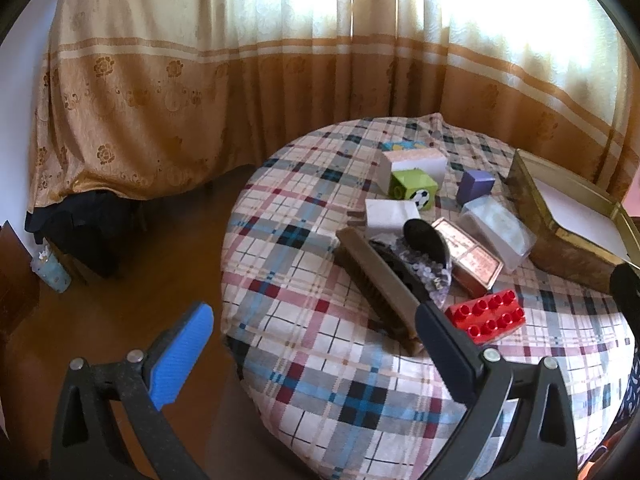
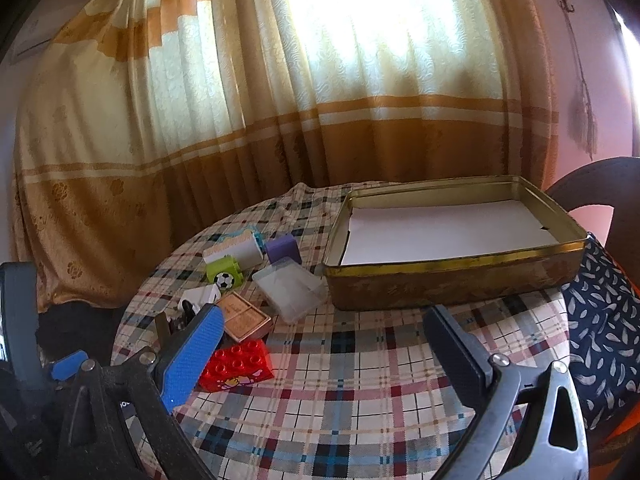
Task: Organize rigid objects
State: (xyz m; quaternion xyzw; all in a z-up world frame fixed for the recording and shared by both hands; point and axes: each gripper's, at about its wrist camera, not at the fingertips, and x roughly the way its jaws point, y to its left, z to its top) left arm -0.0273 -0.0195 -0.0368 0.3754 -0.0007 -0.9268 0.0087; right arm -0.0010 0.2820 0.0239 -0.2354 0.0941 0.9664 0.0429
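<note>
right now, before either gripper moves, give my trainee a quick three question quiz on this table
1. True or false: the gold metal tin already holds toys.
2. Which lies nearest the left gripper: (a) red studded plastic brick, (b) purple cube, (c) green football cube?
3. Fill in: both the left gripper and the right gripper are ____.

Key: 1 false, only white paper lines it. 2 a. 3 open.

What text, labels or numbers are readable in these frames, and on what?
None readable.
Pink flat box: print on lid, too blurred.
Green cube: soccer-ball picture only, no words.
Red brick: side picture, no legible text.
Gold tin: embossed pattern, no words.
</note>
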